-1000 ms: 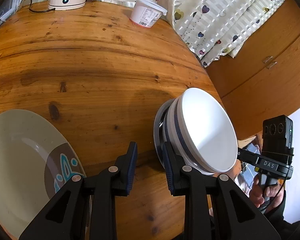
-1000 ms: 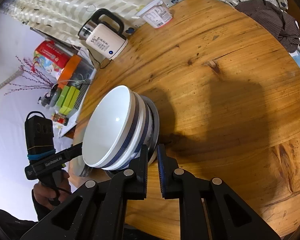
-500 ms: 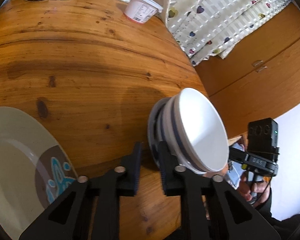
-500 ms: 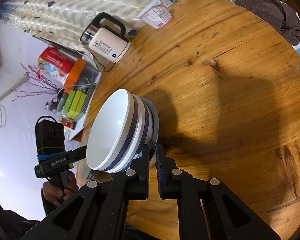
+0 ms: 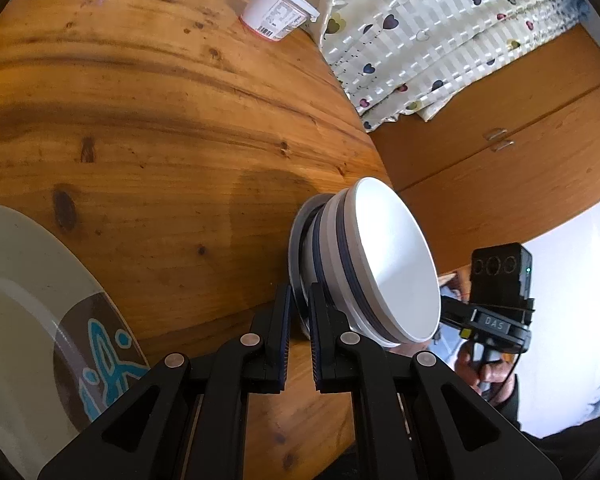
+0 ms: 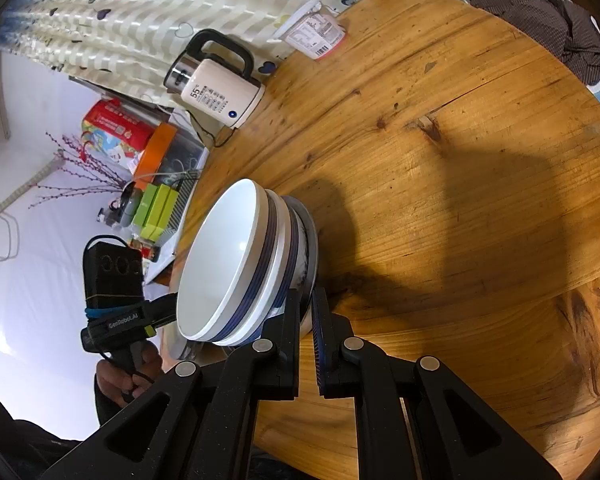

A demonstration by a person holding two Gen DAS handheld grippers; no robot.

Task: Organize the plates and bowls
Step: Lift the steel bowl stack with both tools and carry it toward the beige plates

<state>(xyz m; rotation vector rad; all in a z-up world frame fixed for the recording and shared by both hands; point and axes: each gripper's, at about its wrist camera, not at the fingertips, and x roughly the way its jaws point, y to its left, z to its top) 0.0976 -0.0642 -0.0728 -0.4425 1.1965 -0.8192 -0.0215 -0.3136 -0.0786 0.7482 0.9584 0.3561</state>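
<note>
Both tools (image 5: 299, 320) (image 6: 307, 322) pinch the small plate's (image 5: 299, 240) opposite edges under stacked bowls (image 5: 384, 264).

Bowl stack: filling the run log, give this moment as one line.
left gripper: shut on small plate | right gripper: shut on same plate | bowls: stacked on it | big plate: on table

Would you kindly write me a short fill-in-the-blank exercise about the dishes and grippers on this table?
1. The stacked bowls rest on a small ____.
2. Both the left gripper and the right gripper pinch the rim of that ____.
3. Each bowl has a ____ band around its outside.
4. The kettle displays the number ____.

Missing words: plate; plate; blue; 55
</note>
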